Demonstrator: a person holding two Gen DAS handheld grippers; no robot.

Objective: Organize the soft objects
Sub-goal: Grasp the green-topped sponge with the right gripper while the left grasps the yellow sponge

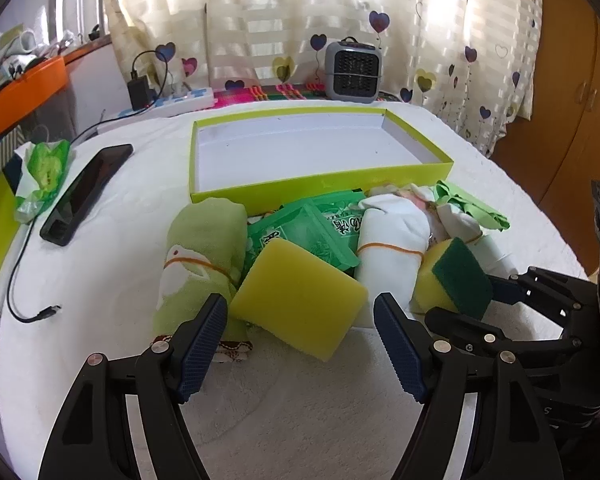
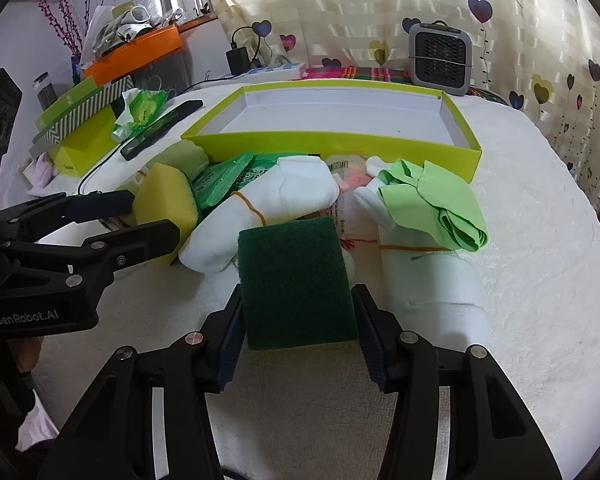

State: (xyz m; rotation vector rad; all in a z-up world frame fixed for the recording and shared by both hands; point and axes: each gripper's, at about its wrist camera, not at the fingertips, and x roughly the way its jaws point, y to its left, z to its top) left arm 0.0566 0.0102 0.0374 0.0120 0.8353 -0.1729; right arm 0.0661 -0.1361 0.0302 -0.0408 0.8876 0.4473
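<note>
Soft objects lie heaped on the white table cover (image 1: 100, 380), just in front of the lime tray (image 1: 204, 160): green rolled towel (image 1: 196, 248), yellow sponge (image 1: 296, 296), white rolled cloths (image 2: 260, 216), green packets (image 1: 312, 228), folded green cloth (image 2: 440, 204). Tray holds nothing; no item sorted yet, whole pile left. Right gripper (image 2: 298, 304) has its pads against both sides of the scouring sponge (image 2: 296, 280), apparently clamped. Left gripper (image 1: 300, 320) spread apart around the yellow sponge, pads not touching.

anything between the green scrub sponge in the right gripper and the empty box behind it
Yes: the pile lies between. The white roll, a green cloth and packets sit between the green scrub sponge and the box, so lift over them.
</note>
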